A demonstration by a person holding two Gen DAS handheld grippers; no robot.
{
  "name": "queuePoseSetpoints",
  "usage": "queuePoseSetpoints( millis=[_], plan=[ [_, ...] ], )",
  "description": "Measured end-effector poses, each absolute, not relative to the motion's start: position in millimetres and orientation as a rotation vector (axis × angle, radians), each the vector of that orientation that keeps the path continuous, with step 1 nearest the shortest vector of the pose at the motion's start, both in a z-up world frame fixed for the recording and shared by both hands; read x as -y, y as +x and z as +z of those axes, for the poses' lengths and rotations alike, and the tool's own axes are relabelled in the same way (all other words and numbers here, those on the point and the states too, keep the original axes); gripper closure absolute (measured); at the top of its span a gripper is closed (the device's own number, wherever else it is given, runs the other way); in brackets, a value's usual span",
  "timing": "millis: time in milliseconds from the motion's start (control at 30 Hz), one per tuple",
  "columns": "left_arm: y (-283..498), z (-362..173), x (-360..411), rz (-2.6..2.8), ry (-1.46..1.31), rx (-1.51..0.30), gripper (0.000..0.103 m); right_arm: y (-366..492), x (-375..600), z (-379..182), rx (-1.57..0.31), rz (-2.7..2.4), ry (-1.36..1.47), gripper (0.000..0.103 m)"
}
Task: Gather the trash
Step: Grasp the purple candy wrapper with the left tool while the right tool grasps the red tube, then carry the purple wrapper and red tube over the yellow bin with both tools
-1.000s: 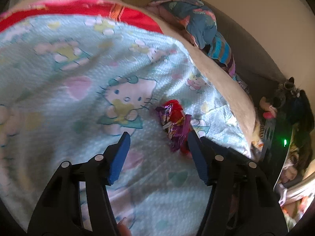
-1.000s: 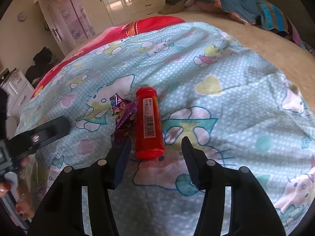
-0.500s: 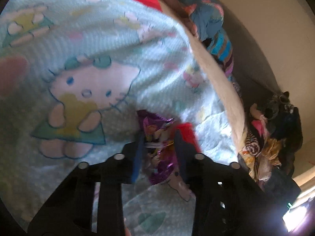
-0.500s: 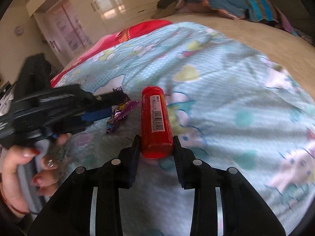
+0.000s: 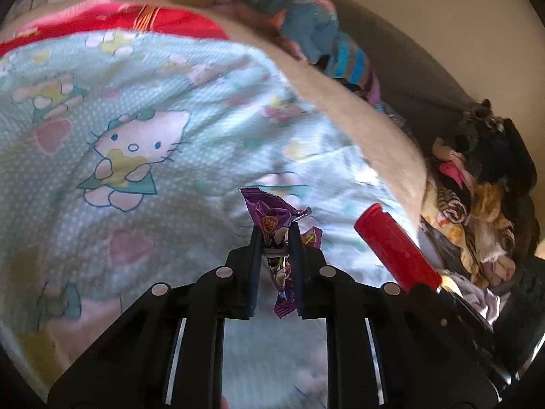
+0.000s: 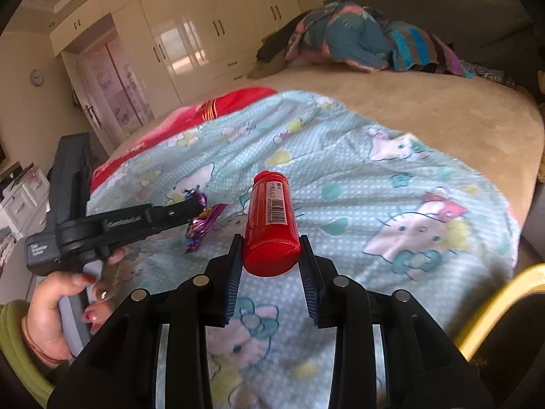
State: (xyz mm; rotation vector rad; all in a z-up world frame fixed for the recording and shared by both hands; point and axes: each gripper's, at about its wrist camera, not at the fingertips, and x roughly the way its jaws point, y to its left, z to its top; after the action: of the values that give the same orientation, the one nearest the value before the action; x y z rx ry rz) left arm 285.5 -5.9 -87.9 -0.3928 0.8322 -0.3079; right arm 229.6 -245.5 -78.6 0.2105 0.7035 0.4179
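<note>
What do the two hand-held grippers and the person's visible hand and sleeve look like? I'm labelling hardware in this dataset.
Both the left hand-held gripper and the right hand-held gripper are black plastic linkages with round silver pivot pins and ribbed dark-blue finger pads. The left one's side carries pale lettering, too small to read. The hand wears a green sleeve, a thin red wrist cord and red nail polish.

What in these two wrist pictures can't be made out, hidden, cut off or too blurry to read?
- Left wrist view: the purple wrapper's print, blurred and partly behind the left gripper's fingers.
- Left wrist view: the red bottle's lower end, hidden by the right gripper.
- Right wrist view: the bottle's label text, too small.
- Right wrist view: the yellow rim, cut off by the edge; what it belongs to is unclear.
</note>
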Motion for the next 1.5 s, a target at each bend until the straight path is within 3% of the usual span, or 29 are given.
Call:
queuePoseSetpoints(
  millis=[667,1500],
  plan=[
    [173,-19,68,-0.463,-0.270,-0.675,0.092,146,320,-50,-0.649,0.289,0.226,0.072],
    [124,-20,167,-0.669,-0.097,-0.694,0.092,92,395,-58,-0.697,0.110,0.266,0.072]
  ],
)
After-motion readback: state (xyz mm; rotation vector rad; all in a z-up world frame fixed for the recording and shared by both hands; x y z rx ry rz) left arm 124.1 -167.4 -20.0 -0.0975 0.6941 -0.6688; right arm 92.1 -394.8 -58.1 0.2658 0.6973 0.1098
